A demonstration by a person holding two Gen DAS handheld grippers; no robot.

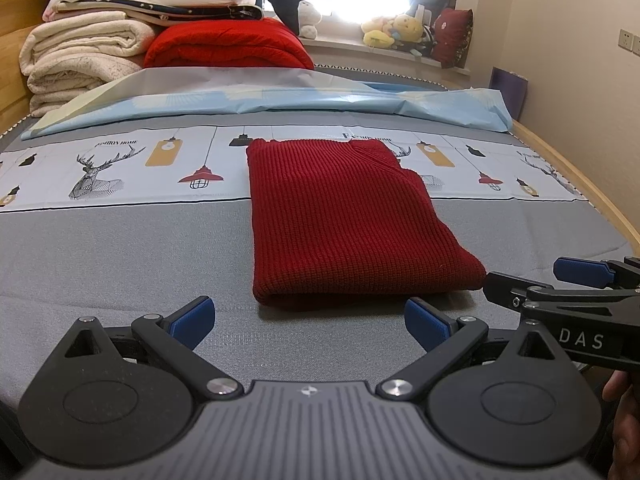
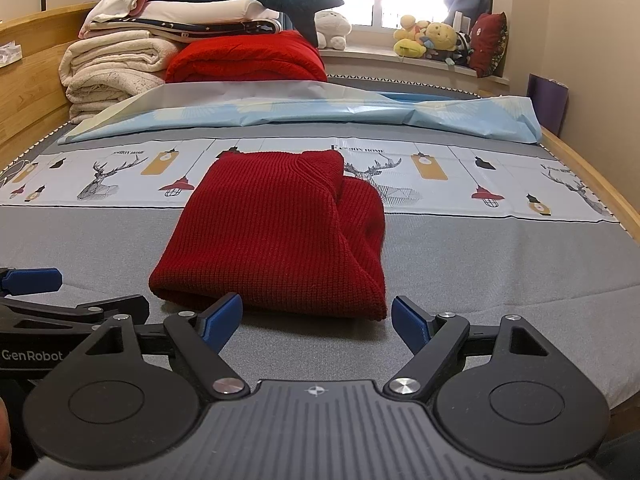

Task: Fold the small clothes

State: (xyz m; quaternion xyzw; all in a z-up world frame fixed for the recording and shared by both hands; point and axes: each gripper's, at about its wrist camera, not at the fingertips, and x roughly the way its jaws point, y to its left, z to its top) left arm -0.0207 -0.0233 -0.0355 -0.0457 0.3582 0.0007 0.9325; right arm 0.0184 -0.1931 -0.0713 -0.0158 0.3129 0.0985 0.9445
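Note:
A dark red knitted sweater (image 1: pixel 344 224) lies folded into a rectangle on the grey bed sheet (image 1: pixel 120 264). It also shows in the right wrist view (image 2: pixel 272 232), with a folded edge along its right side. My left gripper (image 1: pixel 310 324) is open and empty, just in front of the sweater's near edge. My right gripper (image 2: pixel 318 320) is open and empty, also just in front of the near edge. The right gripper shows at the right of the left wrist view (image 1: pixel 568 284). The left gripper shows at the left of the right wrist view (image 2: pixel 36 284).
A printed cloth with deer and lamps (image 1: pixel 120 168) runs under the sweater's far end. A light blue sheet (image 1: pixel 280 100) lies behind it. Stacked blankets (image 1: pixel 80 56) and a red quilt (image 1: pixel 228 44) sit at the back left. Plush toys (image 2: pixel 432 40) line the windowsill. The wooden bed frame (image 2: pixel 600 184) borders the right.

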